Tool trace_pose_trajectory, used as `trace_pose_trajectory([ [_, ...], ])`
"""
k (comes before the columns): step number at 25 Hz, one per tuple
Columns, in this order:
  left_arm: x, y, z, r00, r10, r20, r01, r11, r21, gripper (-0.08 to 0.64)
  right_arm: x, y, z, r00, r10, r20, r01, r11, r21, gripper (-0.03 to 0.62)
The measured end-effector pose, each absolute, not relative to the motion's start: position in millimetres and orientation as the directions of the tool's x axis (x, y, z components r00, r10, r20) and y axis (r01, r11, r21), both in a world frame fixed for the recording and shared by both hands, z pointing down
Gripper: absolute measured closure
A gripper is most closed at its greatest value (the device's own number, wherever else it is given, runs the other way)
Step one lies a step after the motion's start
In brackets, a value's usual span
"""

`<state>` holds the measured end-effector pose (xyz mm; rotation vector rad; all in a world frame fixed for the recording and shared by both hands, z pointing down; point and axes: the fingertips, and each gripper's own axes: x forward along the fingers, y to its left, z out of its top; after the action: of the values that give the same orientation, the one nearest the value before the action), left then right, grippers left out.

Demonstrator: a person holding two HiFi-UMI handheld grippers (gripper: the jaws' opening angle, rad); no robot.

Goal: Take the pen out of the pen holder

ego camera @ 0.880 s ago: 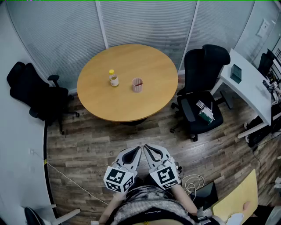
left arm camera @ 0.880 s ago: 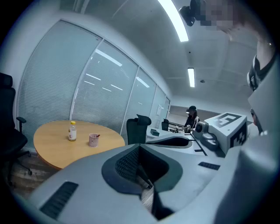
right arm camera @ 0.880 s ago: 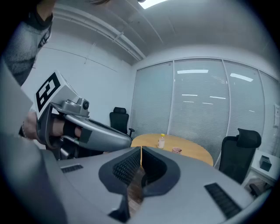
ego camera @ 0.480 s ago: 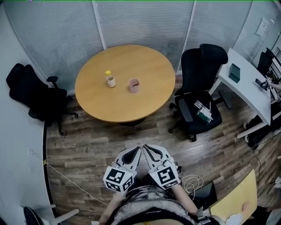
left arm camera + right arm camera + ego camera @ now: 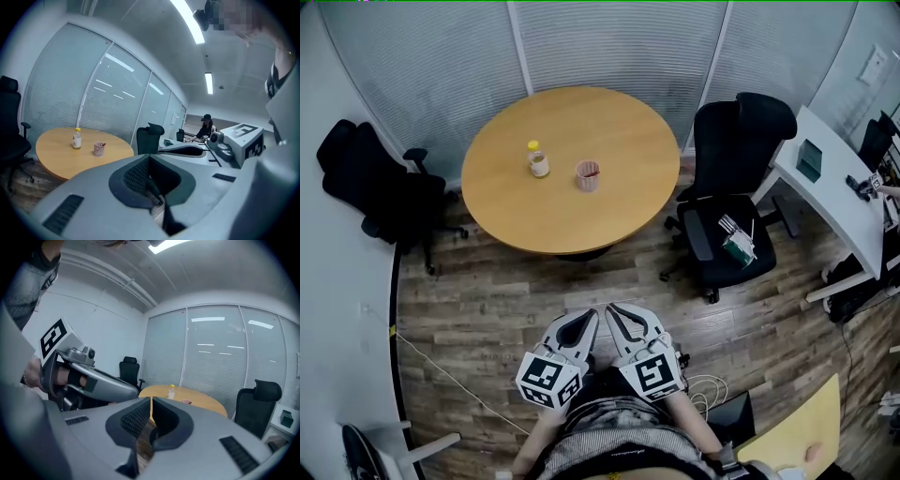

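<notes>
**Head view.** Person stands well back from the round table [image 5: 572, 202]. Left gripper [image 5: 579, 321] and right gripper [image 5: 626, 317] are held low, close to the body, side by side and nearly touching. Pen holder [image 5: 588, 175] sits near the table centre, with a small yellow-capped bottle [image 5: 538, 160] just beside it on its left. Pen [image 5: 592, 172] is in the holder and shows only as a reddish streak at the rim; too small for detail. Judgement: the step is the approach, grasp not begun.
How to do it well:
- Close in on the table and open one gripper before the reach.
- Come down from above and clamp the shaft above the rim.
- Pull straight up along the holder's axis.
- The holder looks light and may tip or drag, so steady it w/ the other gripper if it lifts.
- Keep clear of the bottle.

**Left gripper view.** Jaws together, nothing between them. Pads are dark w/ a fine grid-rib texture; the shell is smooth grey plastic. Table top is a warm wood finish, smooth and flat w/ a thin edge. Holder is a small pinkish cylinder, upright, open top. Bottle is pale-bodied and upright.

**Right gripper view.** Jaws together, empty, same ribbed pads. Table, bottle and holder are far off beyond the tips. Black office chair [image 5: 129, 370] stands near the table.
</notes>
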<state>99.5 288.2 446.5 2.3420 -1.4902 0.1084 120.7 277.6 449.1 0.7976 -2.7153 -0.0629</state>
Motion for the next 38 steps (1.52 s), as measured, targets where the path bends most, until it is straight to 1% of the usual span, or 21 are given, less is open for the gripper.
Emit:
trace_pose_trajectory([
  [7, 78.2, 256.3, 453.5, 0.457, -0.852, 0.257, -0.881, -0.394, 0.260, 0.555, 106.2, 246.6, 452.6, -0.780, -0.557, 0.285, -0.547, 0.828, 0.122, 0.565],
  [14, 57.1, 193.4, 448.2, 0.537, -0.810, 0.236, -0.839, -0.482, 0.252, 0.555, 77.8, 191.5, 452.9, -0.749, -0.594, 0.293, -0.579, 0.802, 0.143, 0.565],
  [19, 36.9, 151.2, 445.4, 0.576, -0.784, 0.232, -0.815, -0.529, 0.236, 0.555, 57.5, 152.6, 445.7, -0.730, -0.627, 0.272, -0.608, 0.777, 0.160, 0.565],
  [30, 0.2, 106.6, 449.6, 0.601, -0.765, 0.232, -0.796, -0.549, 0.254, 0.555, 21.5, 107.1, 450.4, -0.698, -0.657, 0.286, -0.641, 0.751, 0.159, 0.563],
  [33, -11.2, 99.1, 450.1, 0.608, -0.762, 0.223, -0.790, -0.554, 0.262, 0.555, 11.5, 99.2, 453.8, -0.690, -0.660, 0.295, -0.637, 0.748, 0.185, 0.563],
  [36, -22.1, 93.4, 452.0, 0.615, -0.758, 0.217, -0.785, -0.559, 0.268, 0.555, 0.2, 91.8, 456.0, -0.680, -0.673, 0.291, -0.658, 0.736, 0.163, 0.563],
  [38, -28.6, 90.2, 452.9, 0.620, -0.754, 0.215, -0.780, -0.565, 0.269, 0.555, -6.3, 88.3, 459.1, -0.676, -0.674, 0.300, -0.651, 0.736, 0.188, 0.563],
])
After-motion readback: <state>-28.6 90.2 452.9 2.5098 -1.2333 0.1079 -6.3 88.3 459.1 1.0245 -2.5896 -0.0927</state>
